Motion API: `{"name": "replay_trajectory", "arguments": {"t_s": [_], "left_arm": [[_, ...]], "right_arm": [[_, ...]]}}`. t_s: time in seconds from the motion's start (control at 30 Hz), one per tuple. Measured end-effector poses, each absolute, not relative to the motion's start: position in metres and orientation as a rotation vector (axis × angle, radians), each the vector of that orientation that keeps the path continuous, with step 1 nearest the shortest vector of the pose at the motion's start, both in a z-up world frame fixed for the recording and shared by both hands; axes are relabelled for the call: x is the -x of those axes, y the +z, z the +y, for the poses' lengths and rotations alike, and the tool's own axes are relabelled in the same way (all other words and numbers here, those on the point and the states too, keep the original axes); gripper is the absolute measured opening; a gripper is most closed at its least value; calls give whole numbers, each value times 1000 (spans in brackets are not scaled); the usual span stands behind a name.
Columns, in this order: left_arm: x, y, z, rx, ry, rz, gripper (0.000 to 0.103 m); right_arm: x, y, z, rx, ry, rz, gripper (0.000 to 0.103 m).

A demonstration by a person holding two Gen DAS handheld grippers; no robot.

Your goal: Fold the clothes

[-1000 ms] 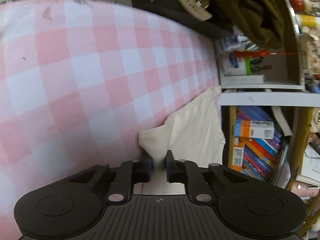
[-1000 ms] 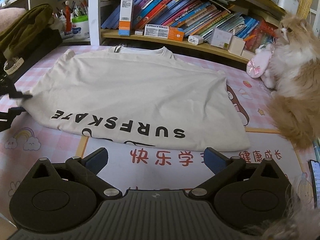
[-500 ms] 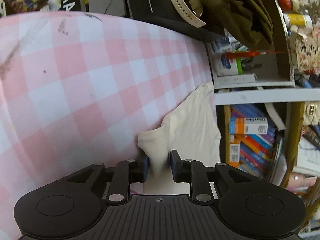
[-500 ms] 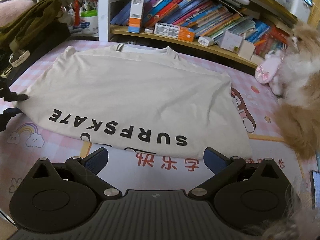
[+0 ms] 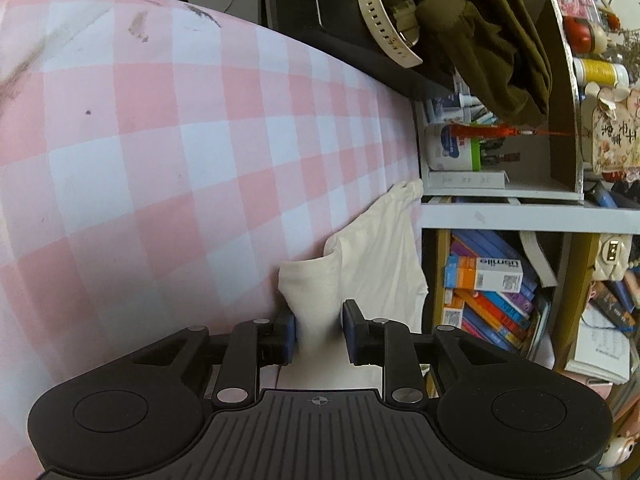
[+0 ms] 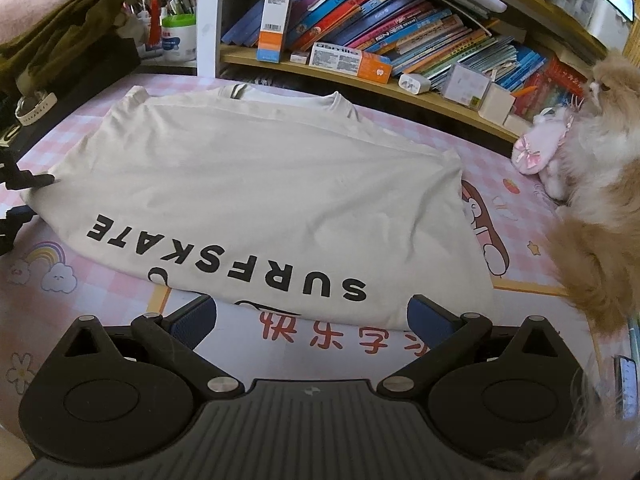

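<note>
A surface point(image 6: 100, 312) covered by a pink-and-white checked mat with cartoon rainbows, clouds and red Chinese characters. A cream T-shirt point(image 6: 256, 200) printed SURFSKATE lies spread flat across its middle, collar toward the far edge. At the right edge sits a fluffy orange-and-white cat point(image 6: 592, 184), with a pink plush toy point(image 6: 536, 144) just beside it. Along the left edge lies a black case point(image 6: 80, 80) carrying an olive garment point(image 6: 52, 36) and a cream watch point(image 6: 34, 106).
</note>
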State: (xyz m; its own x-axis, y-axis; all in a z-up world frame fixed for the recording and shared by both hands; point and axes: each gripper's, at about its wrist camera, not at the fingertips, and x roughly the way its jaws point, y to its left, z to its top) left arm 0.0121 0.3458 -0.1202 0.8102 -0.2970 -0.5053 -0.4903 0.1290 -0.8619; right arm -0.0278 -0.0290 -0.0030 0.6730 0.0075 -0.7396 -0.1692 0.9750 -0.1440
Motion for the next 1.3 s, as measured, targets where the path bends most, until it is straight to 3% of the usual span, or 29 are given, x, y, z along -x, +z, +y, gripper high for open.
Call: {"name": "replay_trajectory", "arguments": {"t_s": [0.4,0.53,0.8,1.0,1.07,1.13,1.2,1.23,1.3], "left_arm": [[-6,-104,331,1355,261,621,24],[-5,-94,327,1276,294,616,11],[0,-87,327,1205,350,605,10],[6,-91,328,1222,385,585,15],[8,-91,326,1226,396,571,15],[9,-90,322,1217,414,570,13],[10,-84,316,1180,436,581,10],[11,-81,313,1155,445,588,10],[15,-79,309,1133,445,602,10]], "right_arm": [[-4,-11,-62,177,199,816,103],[-15,-15,-95,90,196,831,103],[-33,-23,-166,-72,159,865,96],[-42,-39,-181,-91,183,924,75],[-45,-44,-186,-97,191,944,54],[-46,-48,-189,-88,203,953,50],[-45,-48,-187,-53,224,945,35],[-44,-48,-188,-38,234,940,20],[-44,-48,-192,-26,251,937,13]]}}
